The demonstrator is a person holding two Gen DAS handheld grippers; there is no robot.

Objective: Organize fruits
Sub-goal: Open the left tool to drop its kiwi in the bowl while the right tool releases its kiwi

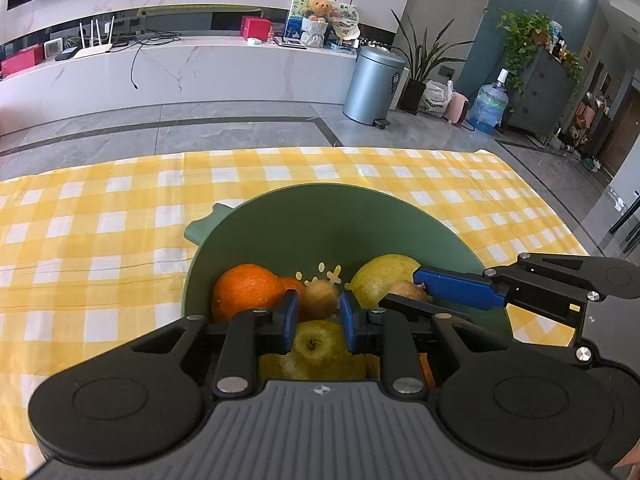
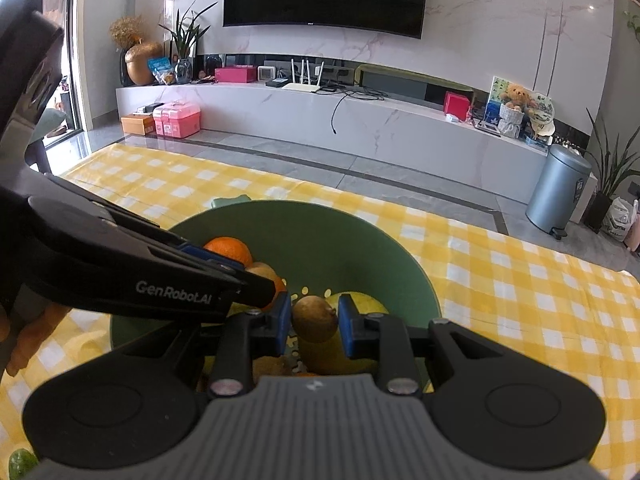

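A green bowl (image 1: 304,220) stands on the yellow checked tablecloth and holds an orange (image 1: 246,290), two yellow-green pears (image 1: 382,278) and kiwis. My left gripper (image 1: 319,318) hangs over the bowl, its blue pads closed against the sides of a yellow-green pear (image 1: 318,346). A kiwi (image 1: 320,298) lies just beyond the pads. My right gripper (image 2: 314,322) is closed around a brown kiwi (image 2: 314,318) above the bowl (image 2: 320,236). It also shows in the left wrist view (image 1: 404,294), reaching in from the right. The orange (image 2: 230,250) shows behind the left gripper's arm.
The tablecloth (image 1: 100,220) spreads left and beyond the bowl; its far edge meets the grey floor. A green fruit (image 2: 20,462) lies at the bottom left corner of the right wrist view. A grey bin (image 1: 372,84) and a TV bench stand far behind.
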